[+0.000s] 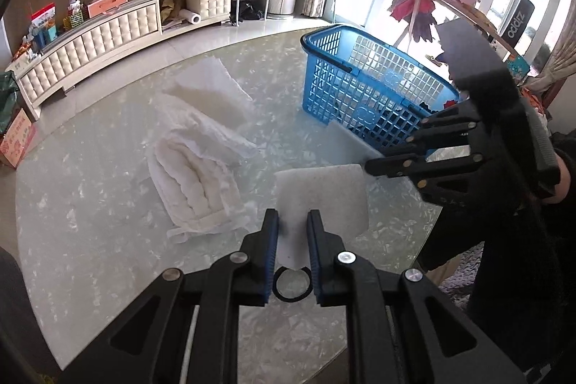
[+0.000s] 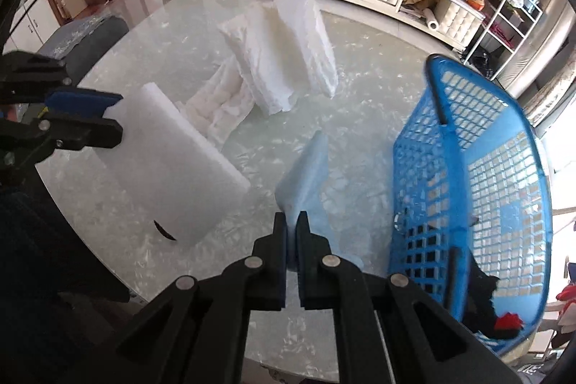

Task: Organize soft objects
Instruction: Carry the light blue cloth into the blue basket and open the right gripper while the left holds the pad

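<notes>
2 foam sheets are in hand, both lifted off the table (image 1: 90,204) on the near side of the blue basket (image 1: 360,85). Left gripper (image 1: 292,222): jaws nearly together, clamped on the edge of a white foam sheet (image 1: 324,193), which hangs flat and level in front of the basket's near wall. Right gripper (image 2: 292,222): jaws shut tight on a pale blue foam sheet (image 2: 306,175), seen edge-on, just left of the basket.

Handling, judged: both sheets look very light and squashy (the pads sink in at the pinch), yet stiff enough to keep their shape from a single edge grip. They are not fragile or slippery. A hard pinch may dent the foam, so an edge hold near the middle of 1 side is best.

Still on the table, beyond the basket's left side: a heap of white quilted cloth (image 1: 194,175) and white padded cushions (image 2: 280,56). These are limp and floppy, and should be taken at a fold or bunched thick spot, since they will drape and trail.

Dark and red cloth (image 2: 500,315) already lies inside the basket.
</notes>
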